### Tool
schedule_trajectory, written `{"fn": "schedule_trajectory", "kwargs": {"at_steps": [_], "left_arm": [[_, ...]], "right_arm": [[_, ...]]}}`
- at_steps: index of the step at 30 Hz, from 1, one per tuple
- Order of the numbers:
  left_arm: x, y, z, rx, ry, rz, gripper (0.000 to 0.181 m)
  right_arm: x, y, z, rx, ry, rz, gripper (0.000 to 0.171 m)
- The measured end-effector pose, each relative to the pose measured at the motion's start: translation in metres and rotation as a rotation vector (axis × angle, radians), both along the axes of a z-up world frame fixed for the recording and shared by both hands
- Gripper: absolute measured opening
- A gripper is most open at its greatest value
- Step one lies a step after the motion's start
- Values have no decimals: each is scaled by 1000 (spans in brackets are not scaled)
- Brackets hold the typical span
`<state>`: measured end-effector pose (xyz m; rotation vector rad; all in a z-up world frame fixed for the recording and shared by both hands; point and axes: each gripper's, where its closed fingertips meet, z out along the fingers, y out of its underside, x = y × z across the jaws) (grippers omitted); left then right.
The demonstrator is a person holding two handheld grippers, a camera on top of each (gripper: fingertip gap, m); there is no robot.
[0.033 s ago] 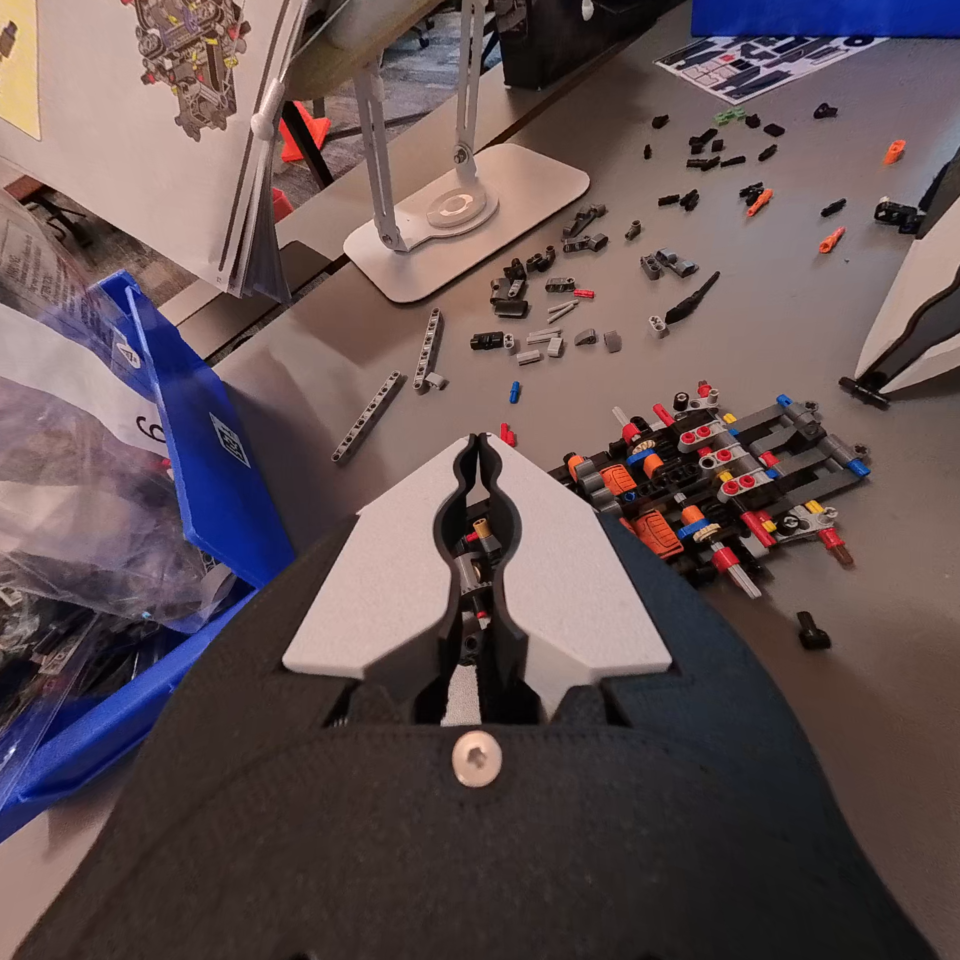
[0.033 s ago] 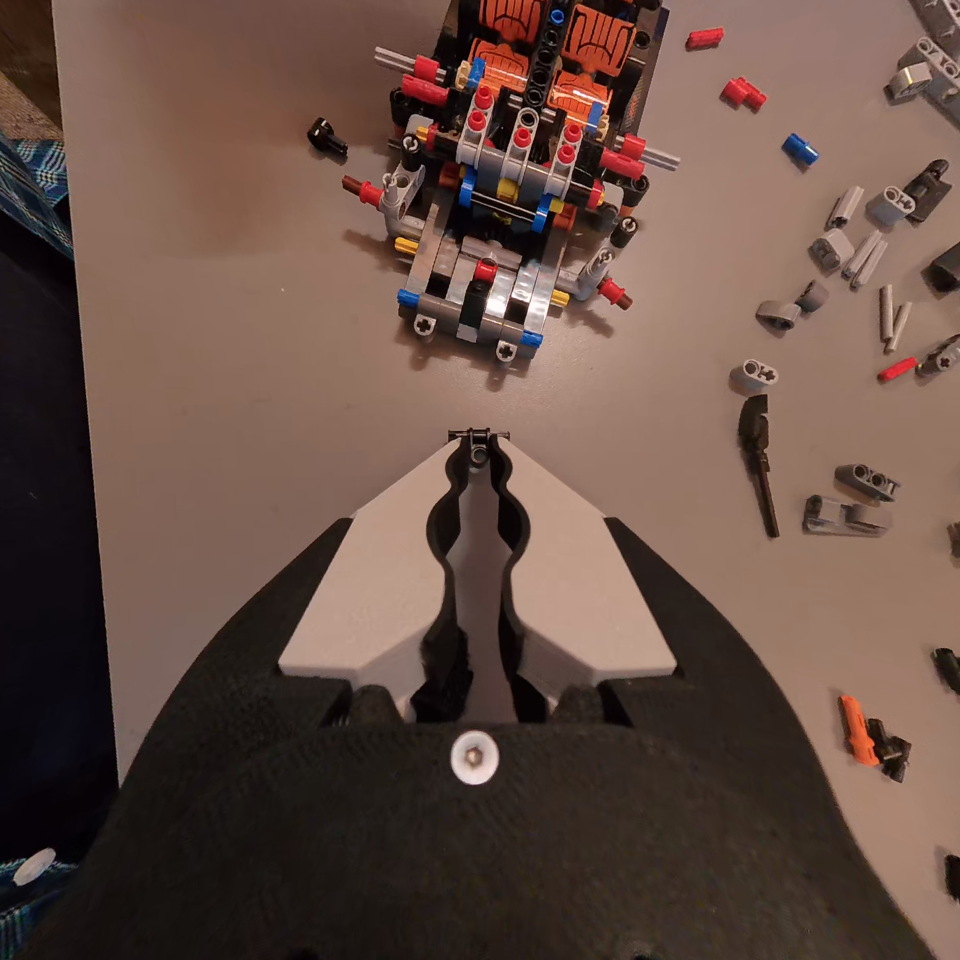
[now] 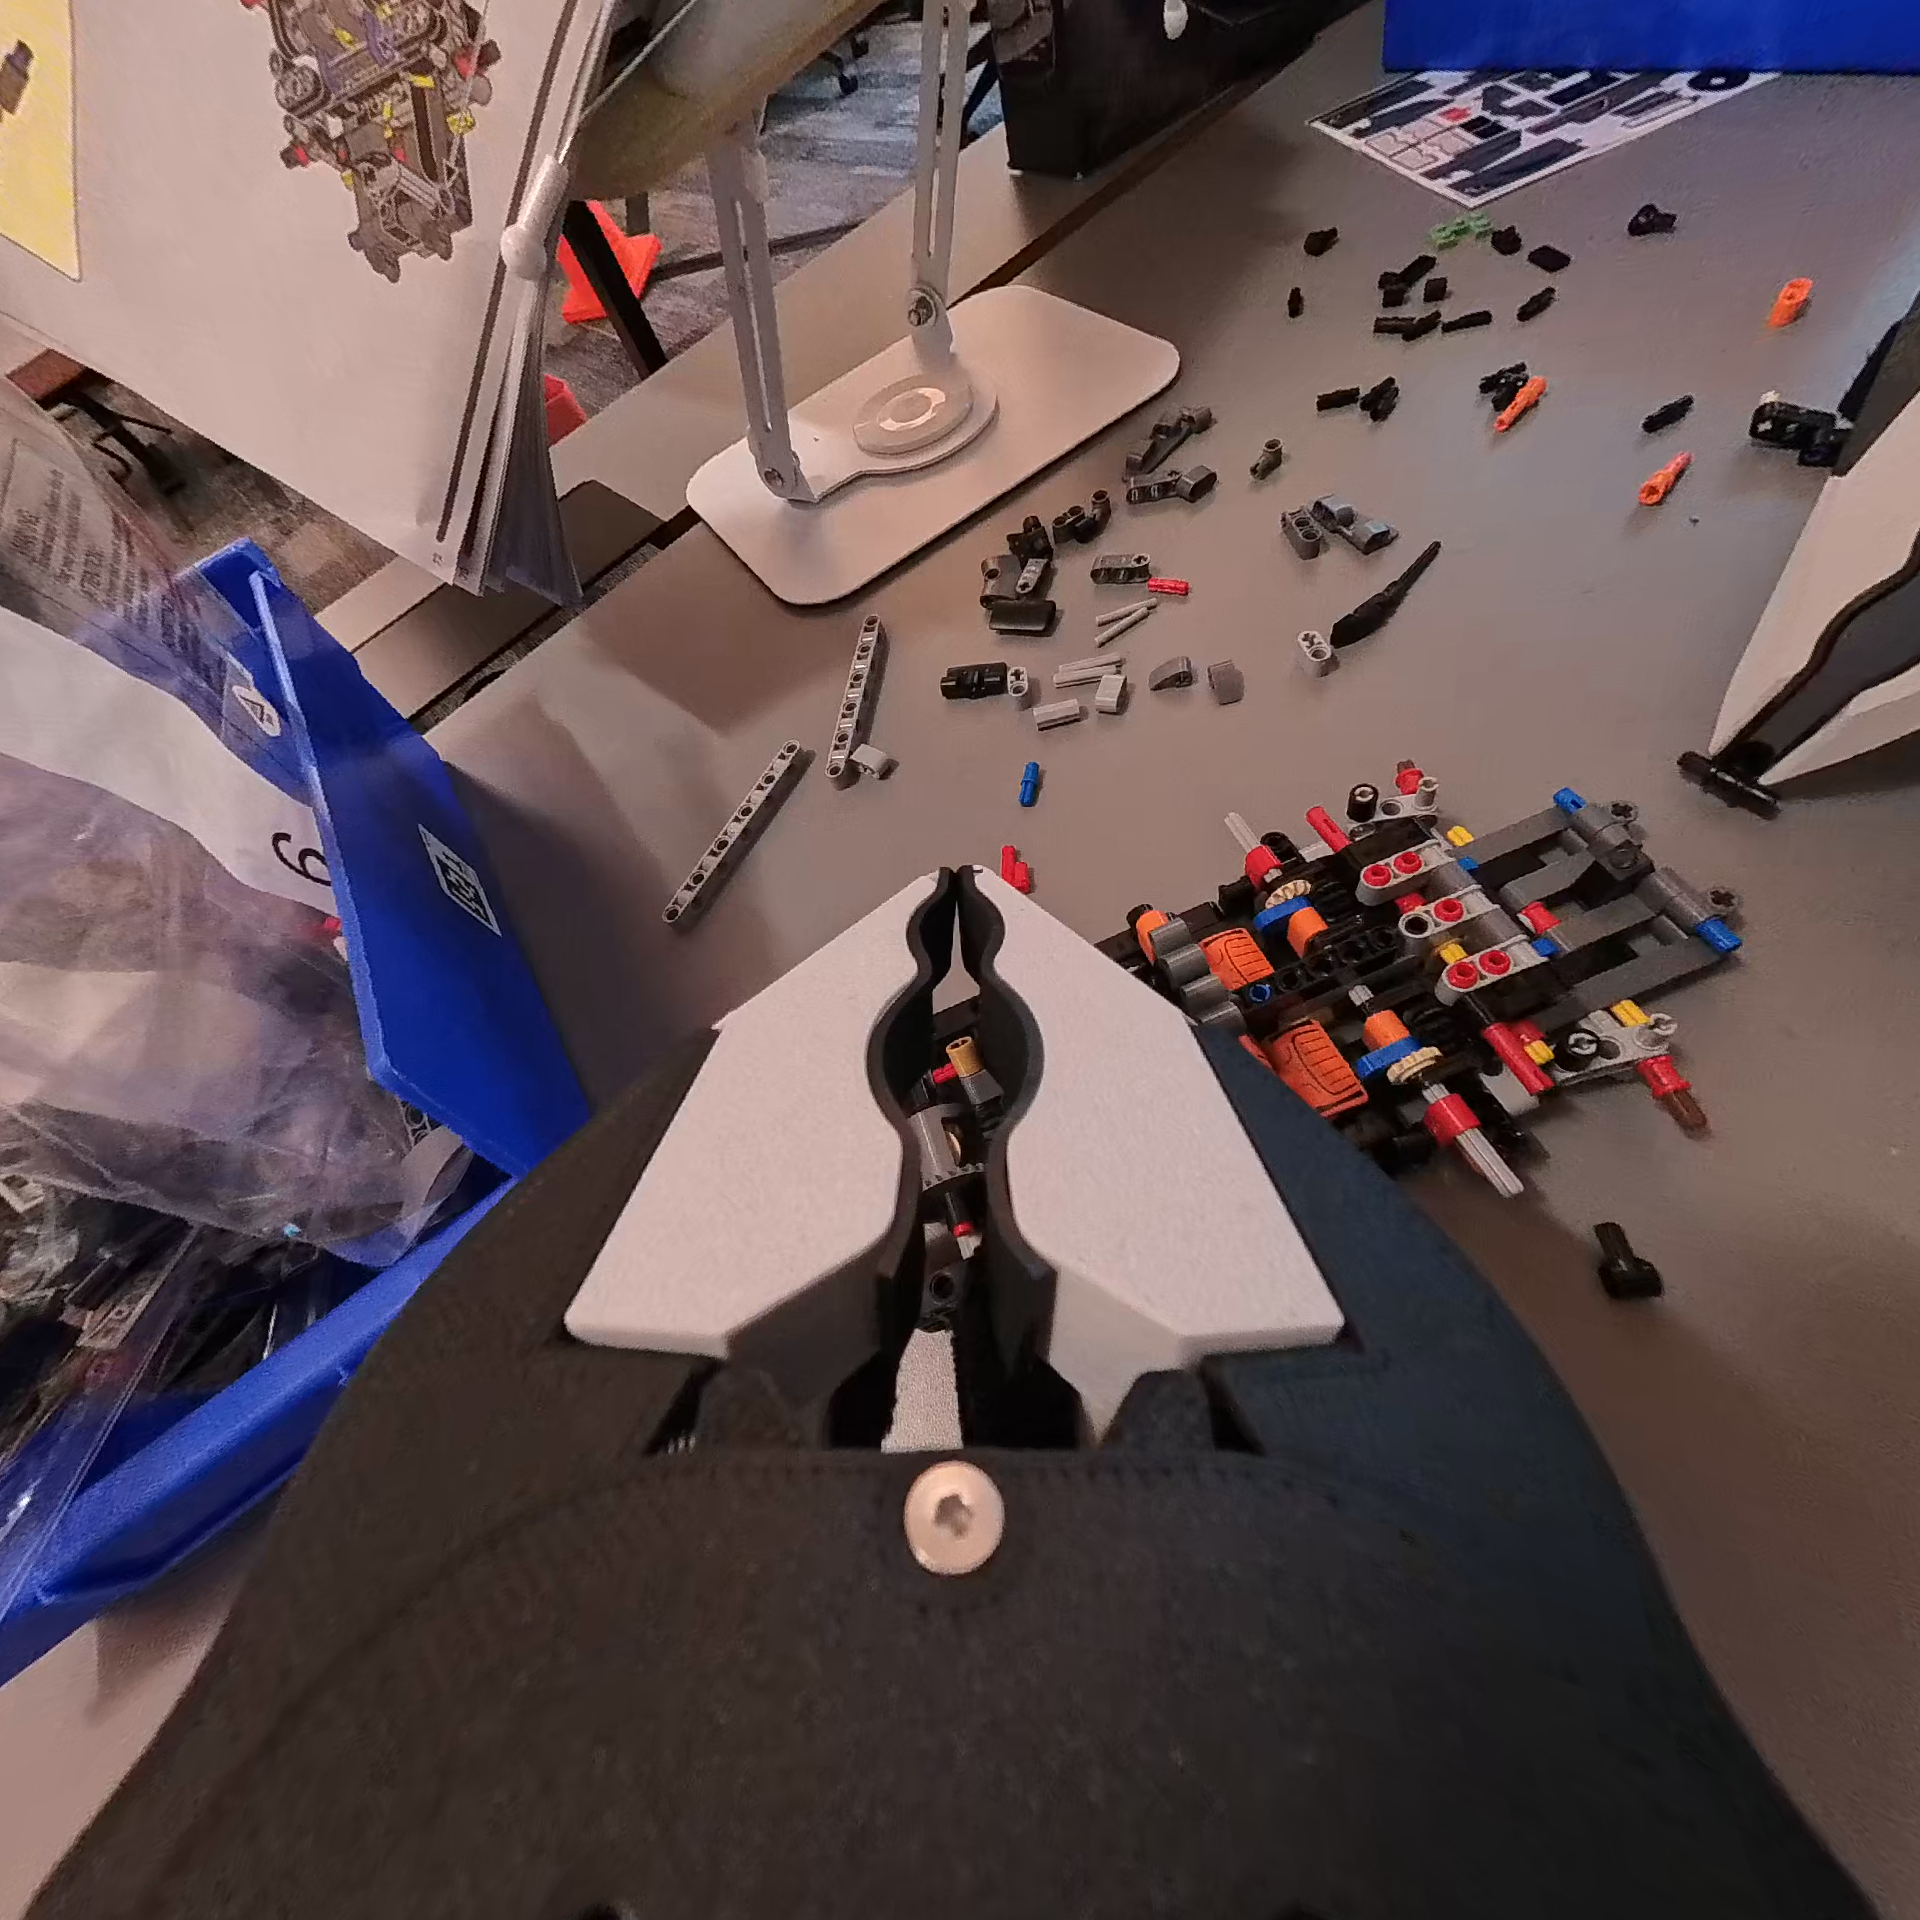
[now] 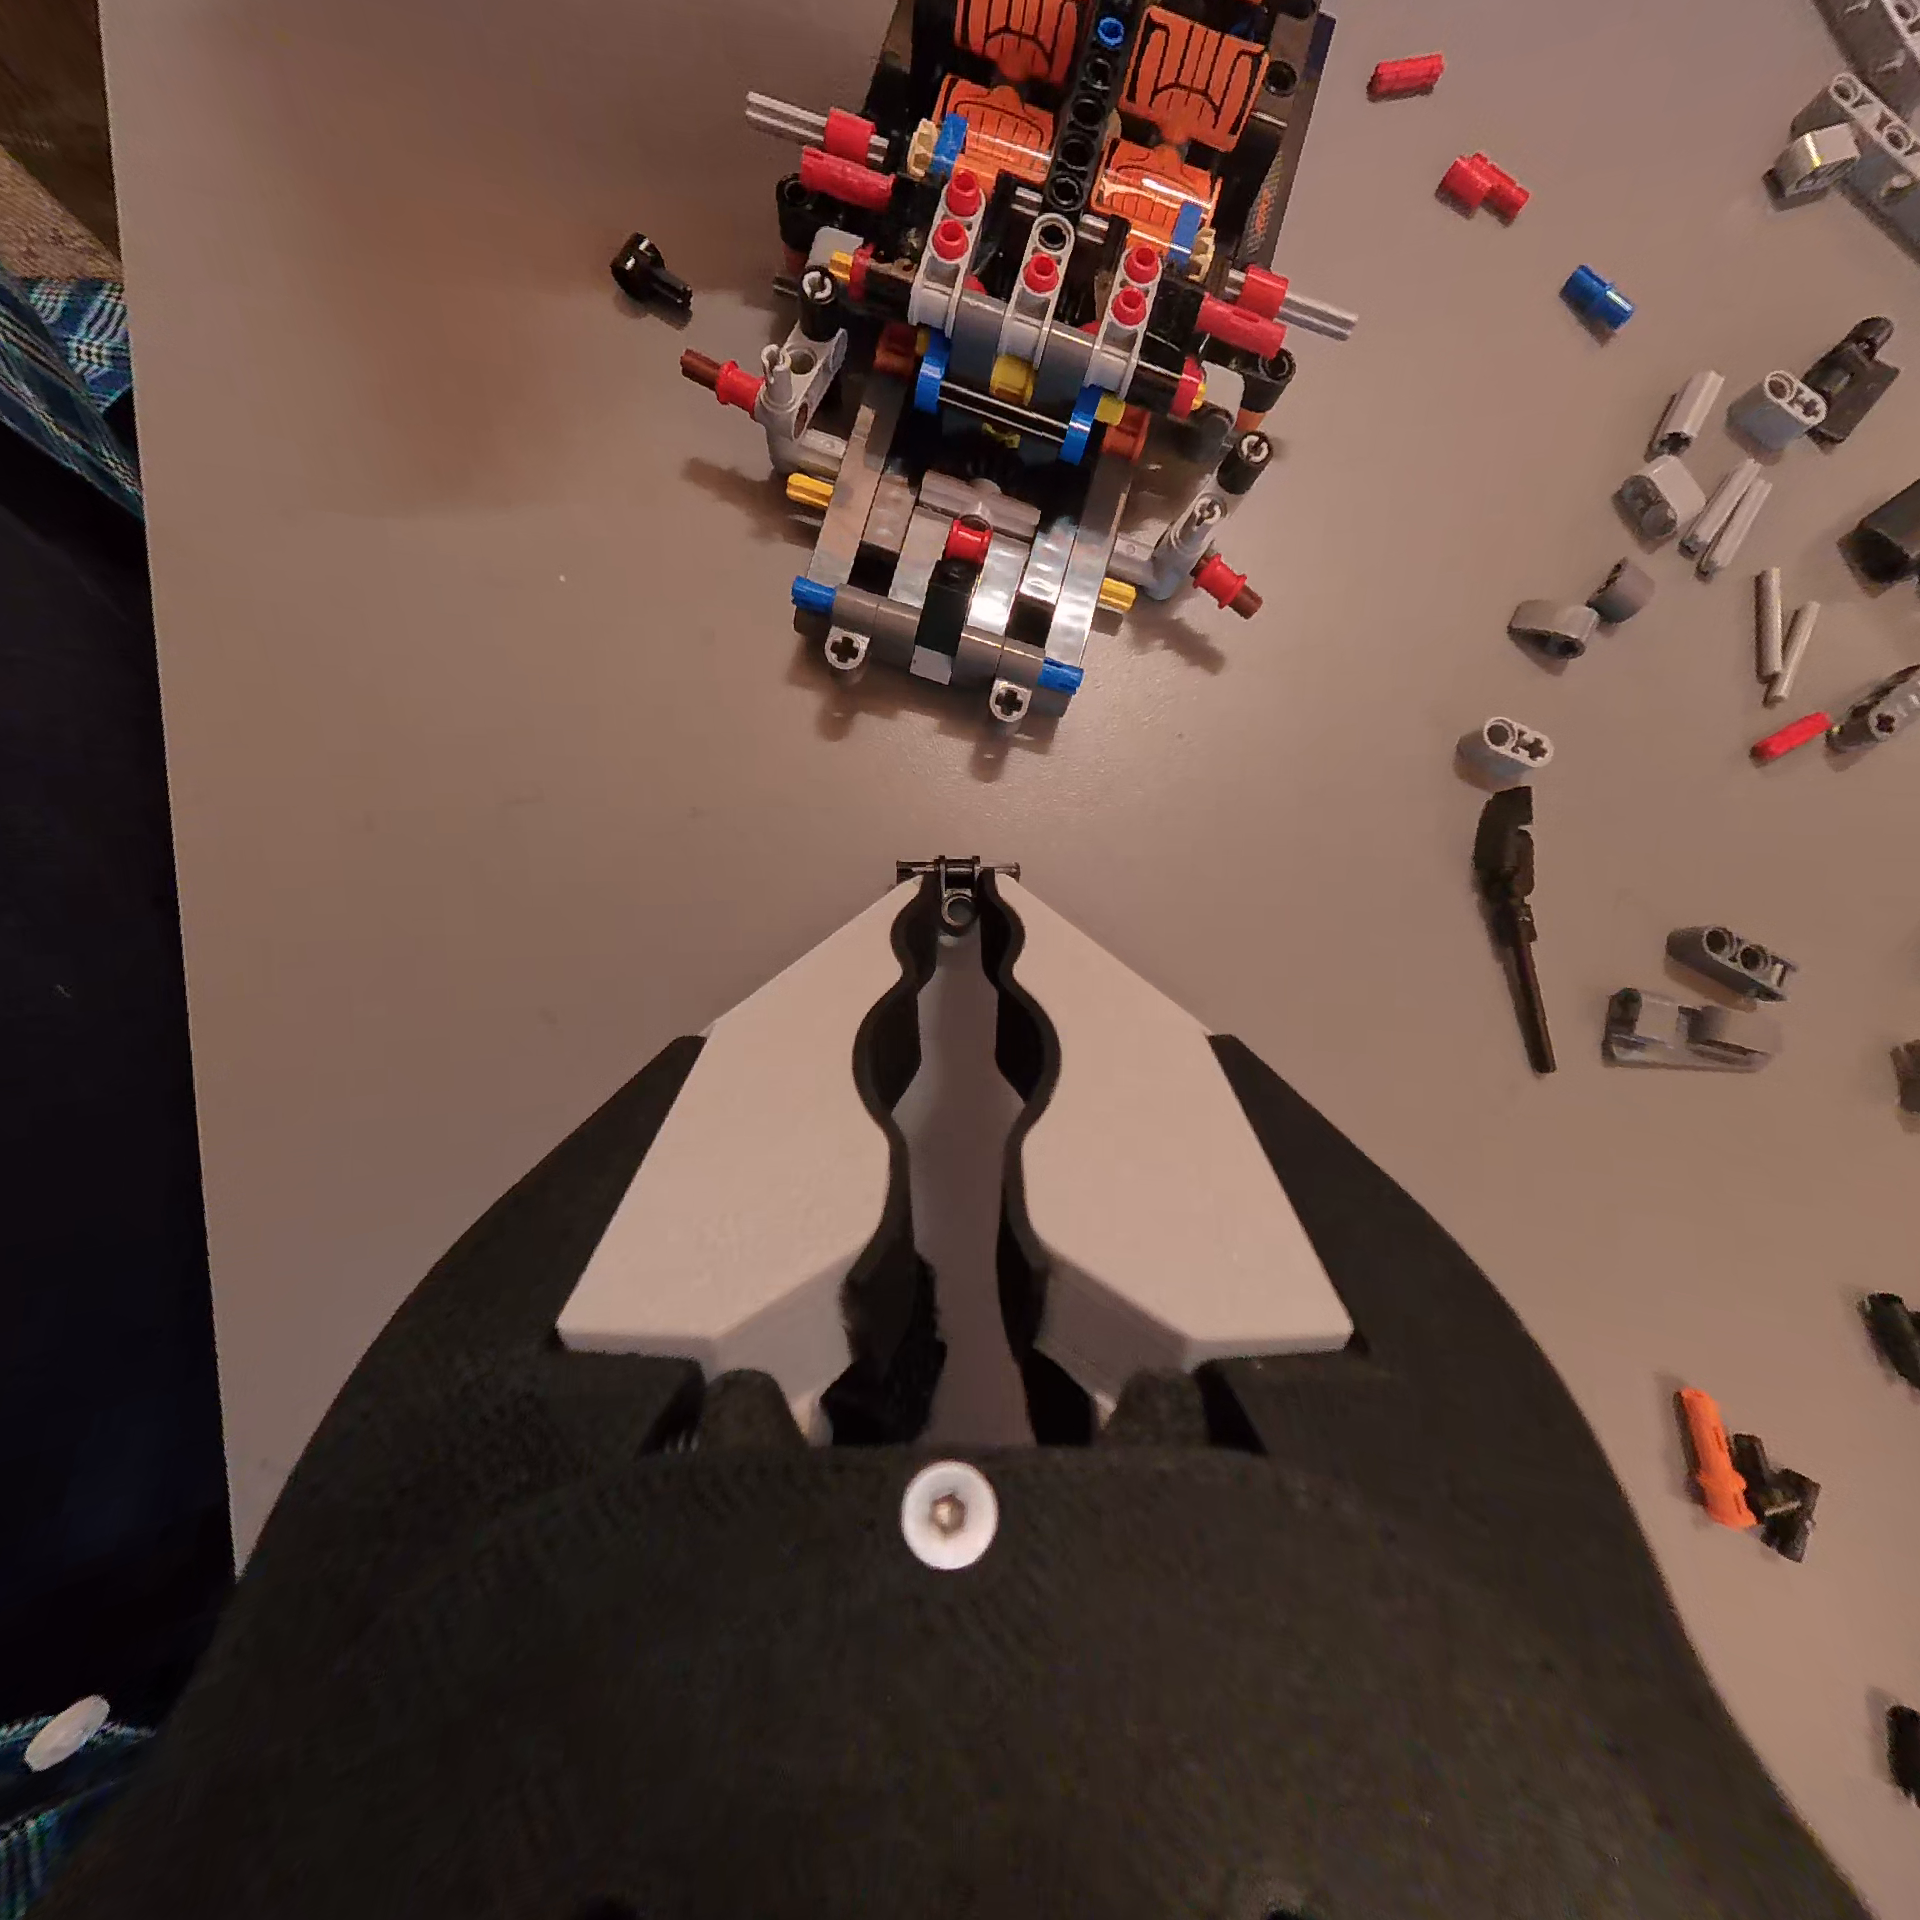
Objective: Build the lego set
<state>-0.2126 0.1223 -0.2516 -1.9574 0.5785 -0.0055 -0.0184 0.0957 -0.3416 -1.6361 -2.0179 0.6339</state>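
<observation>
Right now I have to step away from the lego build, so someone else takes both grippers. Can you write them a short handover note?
Left gripper: tips shut; whether it grips anything, I cannot tell. The end of the part-built chassis shows through the gap behind its tips.
Right gripper: shut on a small black connector, held over bare table just short of the chassis's near end.
Loose parts: grey and black pieces to the right of the chassis, two long grey beams near the blue bin of bagged parts. Instruction booklet is propped on a stand.
Done: chassis frame with orange seats.
Left: fit the held connector, then the loose pieces.
</observation>
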Motion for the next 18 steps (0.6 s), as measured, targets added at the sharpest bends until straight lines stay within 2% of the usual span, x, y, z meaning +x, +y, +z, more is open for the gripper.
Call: {"fn": "schedule_trajectory", "kwargs": {"at_steps": [18], "left_arm": [[-1,1,-1,-5,-8,4,0]], "right_arm": [[5,0,-4,0,-25,-9,10]]}}
